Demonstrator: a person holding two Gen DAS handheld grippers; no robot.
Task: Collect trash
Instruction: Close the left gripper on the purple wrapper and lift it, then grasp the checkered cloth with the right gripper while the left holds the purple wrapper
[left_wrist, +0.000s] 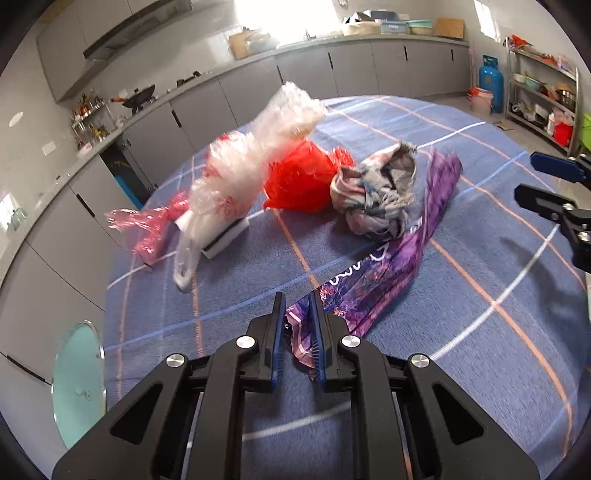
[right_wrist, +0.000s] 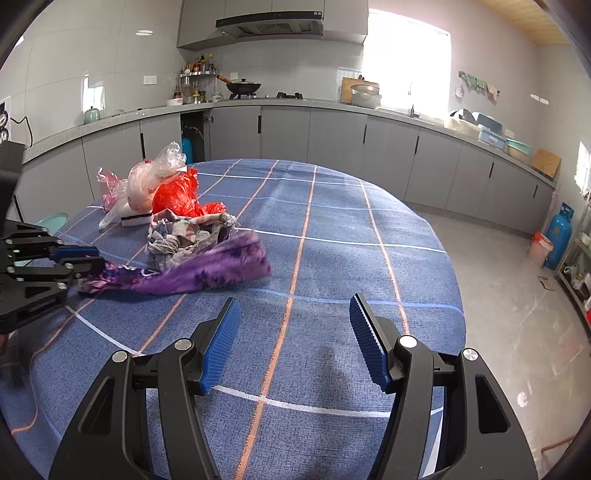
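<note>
My left gripper (left_wrist: 297, 314) is shut on one end of a long purple plastic wrapper (left_wrist: 399, 243), which trails away across the blue checked tablecloth (left_wrist: 480, 295). The wrapper is blurred. In the right wrist view the left gripper (right_wrist: 92, 260) holds the wrapper (right_wrist: 207, 273) at its left end. Beyond it lie a crumpled grey-and-pink wrapper (left_wrist: 376, 195), a red plastic bag (left_wrist: 303, 181), a clear white bag (left_wrist: 251, 162) over a white box, and a pink bag (left_wrist: 147, 229). My right gripper (right_wrist: 293, 332) is open and empty above the cloth, and shows at the right edge of the left wrist view (left_wrist: 535, 181).
The table is round and covered by the blue cloth (right_wrist: 332, 229). A pale green stool (left_wrist: 77, 380) stands by its left side. Grey kitchen cabinets (right_wrist: 332, 136) run behind. A blue gas cylinder (right_wrist: 559, 236) and a metal shelf rack (left_wrist: 543, 96) stand on the floor at the right.
</note>
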